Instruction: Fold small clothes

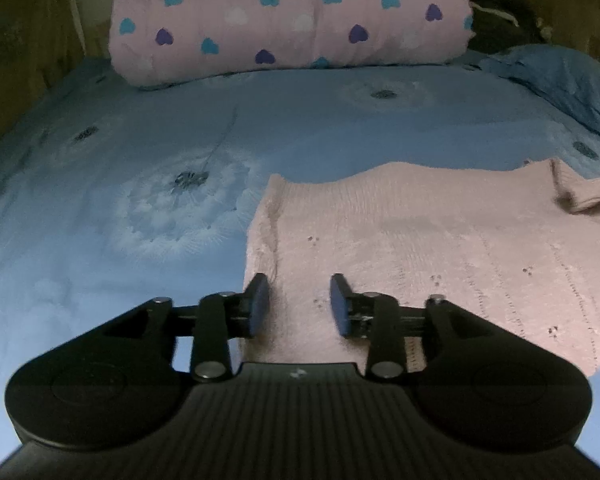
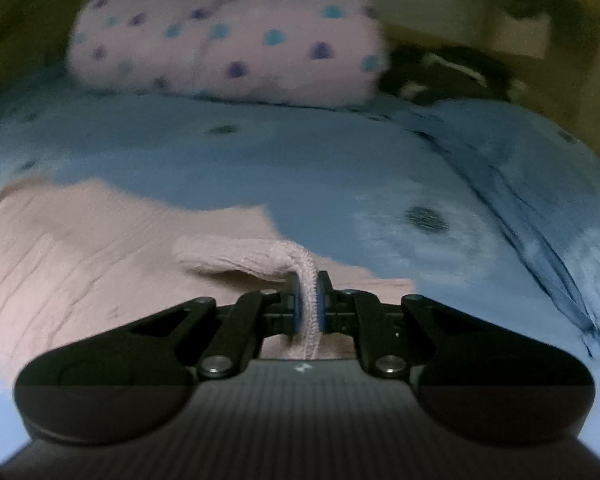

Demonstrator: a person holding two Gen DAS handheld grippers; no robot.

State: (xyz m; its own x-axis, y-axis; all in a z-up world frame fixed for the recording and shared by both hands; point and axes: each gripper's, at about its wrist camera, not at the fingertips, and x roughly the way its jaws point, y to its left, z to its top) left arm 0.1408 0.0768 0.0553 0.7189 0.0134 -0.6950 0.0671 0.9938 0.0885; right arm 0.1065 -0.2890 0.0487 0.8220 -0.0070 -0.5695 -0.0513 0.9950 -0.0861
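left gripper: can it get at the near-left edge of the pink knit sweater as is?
Probably yes. The left gripper is open right over the flat pink knit sweater, its left finger at that edge, nothing between.

dim room; blue dandelion bedspread (image 1: 300,120); pink heart-print bedding roll (image 1: 292,16) behind.

1. Left wrist view looks down its fingers (image 1: 260,306), close over the bed (image 1: 100,240).
2. Right wrist view does likewise.
3. Both share the pink sweater (image 1: 420,248) and heart-print bundle (image 1: 292,20).
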